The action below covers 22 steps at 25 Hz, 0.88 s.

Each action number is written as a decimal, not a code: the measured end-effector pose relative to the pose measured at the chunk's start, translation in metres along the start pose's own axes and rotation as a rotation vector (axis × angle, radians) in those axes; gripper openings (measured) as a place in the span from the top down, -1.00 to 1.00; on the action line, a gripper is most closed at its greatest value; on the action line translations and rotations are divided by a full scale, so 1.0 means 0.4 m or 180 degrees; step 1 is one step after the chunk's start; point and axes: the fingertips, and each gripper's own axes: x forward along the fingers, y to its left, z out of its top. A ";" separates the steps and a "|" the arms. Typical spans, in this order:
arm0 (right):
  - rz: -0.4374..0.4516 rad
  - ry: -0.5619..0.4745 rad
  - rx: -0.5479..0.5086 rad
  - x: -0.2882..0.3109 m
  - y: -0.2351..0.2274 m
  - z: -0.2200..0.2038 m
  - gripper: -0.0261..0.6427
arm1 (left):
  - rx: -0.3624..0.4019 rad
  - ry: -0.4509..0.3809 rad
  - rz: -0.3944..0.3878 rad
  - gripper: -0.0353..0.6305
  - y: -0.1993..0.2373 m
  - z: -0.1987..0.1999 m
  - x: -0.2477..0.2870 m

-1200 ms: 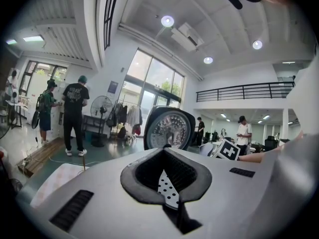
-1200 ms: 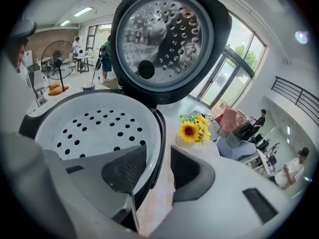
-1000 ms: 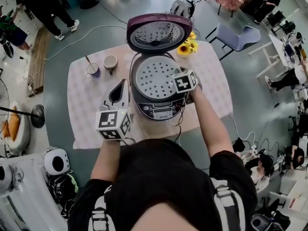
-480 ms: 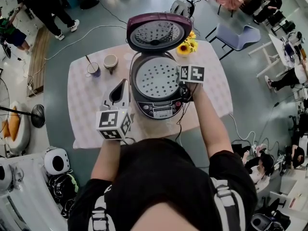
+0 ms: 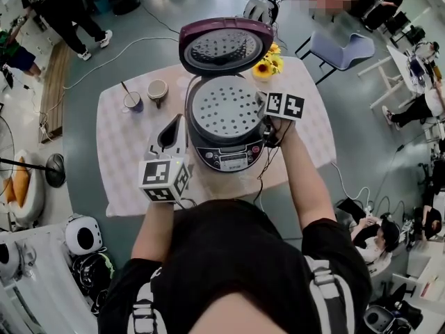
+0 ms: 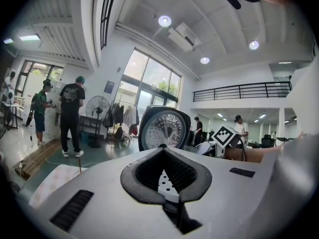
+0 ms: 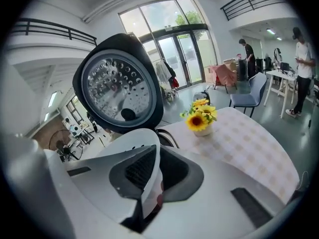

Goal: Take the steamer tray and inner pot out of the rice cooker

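Observation:
The rice cooker [image 5: 226,152] stands open in the middle of the table, its purple lid [image 5: 222,47] tipped back. A white perforated steamer tray [image 5: 222,108] lies in its mouth and hides the inner pot. My right gripper [image 5: 266,126] is at the tray's right edge. In the right gripper view my right gripper [image 7: 148,195] is shut on the tray's white rim [image 7: 137,148]. My left gripper [image 5: 174,124] hovers left of the cooker, shut and holding nothing. Past the shut jaws of my left gripper [image 6: 172,203], the left gripper view shows a bit of the tray [image 6: 163,182].
A pot of sunflowers [image 5: 268,65] stands behind the cooker on the right. Two cups [image 5: 158,89] sit at the back left of the checked table [image 5: 118,152]. A cable hangs off the front edge. A blue chair [image 5: 341,51] and people stand around the room.
My right gripper has rolled, so its marker cube now faces up, and shifted slightly right to the tray's edge. The left gripper has stayed put.

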 end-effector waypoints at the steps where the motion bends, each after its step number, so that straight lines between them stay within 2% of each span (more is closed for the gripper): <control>1: 0.0023 -0.0032 0.0033 -0.007 0.000 0.008 0.84 | 0.0007 0.0001 -0.0006 0.89 -0.004 0.002 0.003; 6: 0.0155 -0.0228 0.0294 -0.056 -0.002 0.044 0.84 | 0.0054 0.0008 -0.0054 0.89 -0.024 0.013 0.016; 11: 0.0161 -0.0417 0.0456 -0.110 -0.029 0.072 0.84 | 0.0064 0.0071 -0.0072 0.89 -0.036 0.002 0.027; 15: 0.0062 -0.0579 0.0567 -0.165 -0.088 0.086 0.84 | 0.0093 0.0100 -0.0135 0.89 -0.062 -0.002 0.040; 22: -0.0220 -0.0911 0.0858 -0.287 -0.237 0.100 0.84 | 0.0178 0.0118 -0.0395 0.89 -0.145 0.000 0.079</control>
